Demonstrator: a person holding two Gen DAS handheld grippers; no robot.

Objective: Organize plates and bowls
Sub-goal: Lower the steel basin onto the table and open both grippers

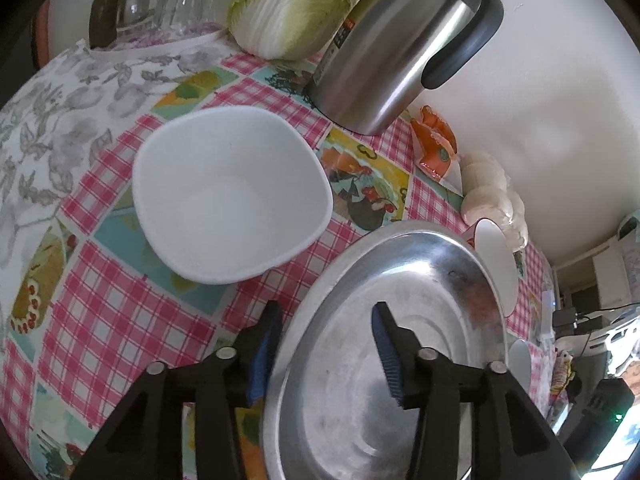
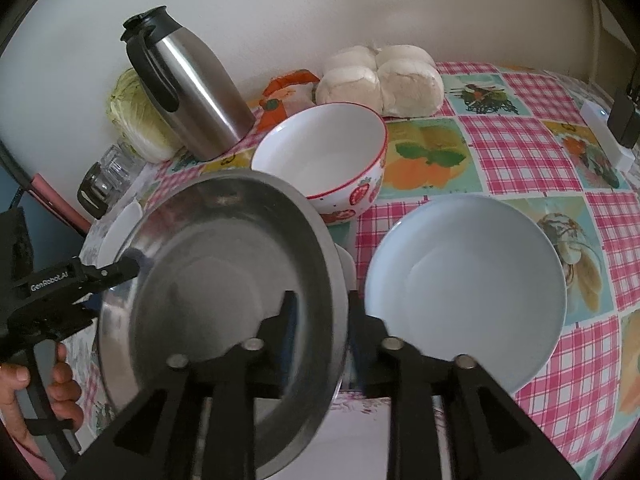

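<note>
A wide steel plate (image 1: pixel 400 280) (image 2: pixel 208 264) lies over the checked tablecloth between my two grippers. My left gripper (image 1: pixel 326 344) straddles its near rim, one finger outside and one well inside, pads clear of the metal. My right gripper (image 2: pixel 322 320) straddles the opposite rim with a small gap on the inner side. A plain white bowl (image 1: pixel 232 196) sits left of the steel plate. A strawberry-patterned bowl (image 2: pixel 320 152) stands behind the plate, and a pale plate (image 2: pixel 464 280) lies to its right. The left gripper's body (image 2: pixel 80 280) and a hand (image 2: pixel 60 380) show at the right wrist view's left edge.
A steel thermos jug (image 1: pixel 400 48) (image 2: pixel 192 88) stands by the wall, with a cabbage (image 1: pixel 296 4) and upturned glasses on a tray (image 1: pixel 176 4) beside it. A bag of white buns (image 2: pixel 380 80) and an orange packet (image 1: pixel 436 140) sit further along. A white box (image 2: pixel 608 136) lies far right.
</note>
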